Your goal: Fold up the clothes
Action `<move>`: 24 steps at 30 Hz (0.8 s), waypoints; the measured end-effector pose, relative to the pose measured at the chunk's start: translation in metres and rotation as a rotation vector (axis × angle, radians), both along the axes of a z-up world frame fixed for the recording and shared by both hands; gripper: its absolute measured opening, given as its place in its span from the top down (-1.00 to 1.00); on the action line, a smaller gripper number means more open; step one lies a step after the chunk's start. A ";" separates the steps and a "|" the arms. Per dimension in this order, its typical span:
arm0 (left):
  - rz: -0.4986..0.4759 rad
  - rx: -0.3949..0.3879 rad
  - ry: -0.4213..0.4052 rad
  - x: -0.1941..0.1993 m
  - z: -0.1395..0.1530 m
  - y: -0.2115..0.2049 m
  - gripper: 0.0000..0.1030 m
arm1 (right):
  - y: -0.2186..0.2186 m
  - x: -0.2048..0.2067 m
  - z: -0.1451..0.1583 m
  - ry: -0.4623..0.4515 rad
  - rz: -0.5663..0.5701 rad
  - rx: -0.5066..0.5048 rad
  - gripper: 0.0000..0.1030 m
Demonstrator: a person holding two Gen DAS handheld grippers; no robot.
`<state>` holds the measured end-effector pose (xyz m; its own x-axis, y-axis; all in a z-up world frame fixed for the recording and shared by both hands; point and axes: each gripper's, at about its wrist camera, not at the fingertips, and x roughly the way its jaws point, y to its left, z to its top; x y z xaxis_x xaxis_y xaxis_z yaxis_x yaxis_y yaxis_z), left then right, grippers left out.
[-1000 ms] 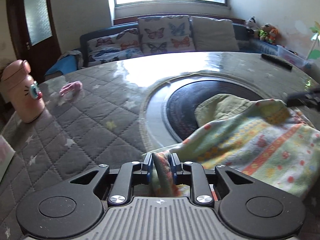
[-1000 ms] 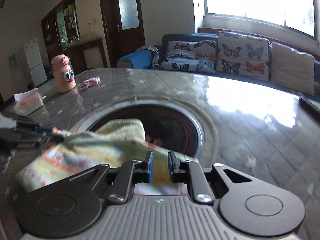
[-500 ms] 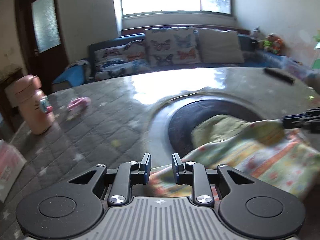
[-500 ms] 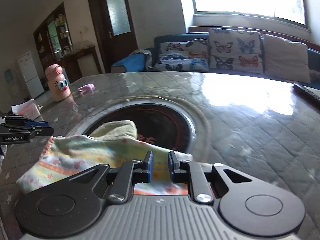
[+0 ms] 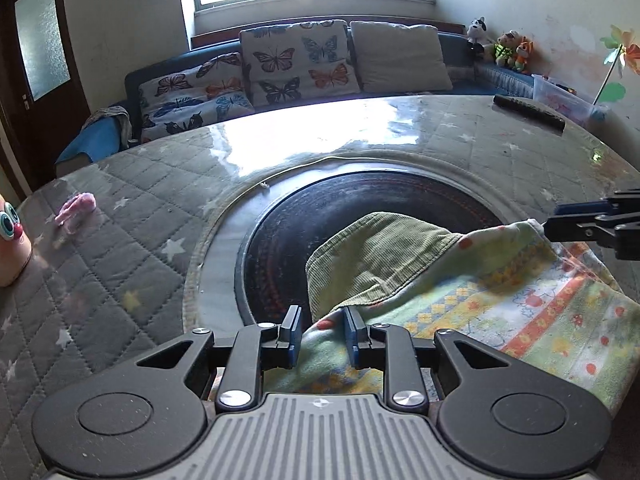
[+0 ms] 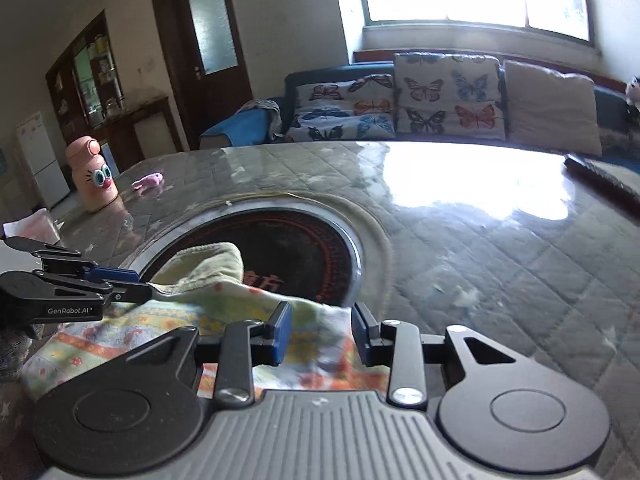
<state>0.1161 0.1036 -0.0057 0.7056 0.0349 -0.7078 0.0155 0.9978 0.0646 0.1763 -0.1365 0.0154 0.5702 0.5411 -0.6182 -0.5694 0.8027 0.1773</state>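
A small patterned garment (image 5: 520,312), pale green with orange and yellow print and a green ribbed lining, lies folded over the dark round centre plate (image 5: 320,236) of the table. It also shows in the right wrist view (image 6: 168,320). My left gripper (image 5: 320,330) is open, its jaws apart over the garment's near-left edge. My right gripper (image 6: 320,334) is open over the garment's right edge. Each gripper shows in the other's view, the right gripper (image 5: 576,224) at the garment's far corner and the left gripper (image 6: 116,280) at its left edge.
The round table has a grey quilted cover (image 5: 120,264) under glass. A pink face-printed bottle (image 6: 93,176), a small pink object (image 5: 76,209) and a tissue pack (image 6: 32,224) stand at the left. A black remote (image 5: 528,112) lies at the far right. A sofa (image 5: 288,68) stands behind.
Both grippers have opened and let go of the garment, which now lies flat. The left gripper held a bunch of cloth one second ago.
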 end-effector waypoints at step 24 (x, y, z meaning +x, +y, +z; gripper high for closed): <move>-0.196 -0.047 -0.003 0.045 0.004 -0.082 0.36 | -0.013 -0.023 -0.002 -0.009 -0.123 -0.006 0.88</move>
<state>0.1614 0.0212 -0.0019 0.6975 -0.1364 -0.7035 0.2101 0.9775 0.0188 0.1538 -0.1491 0.0134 0.6374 0.4632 -0.6157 -0.4684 0.8675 0.1678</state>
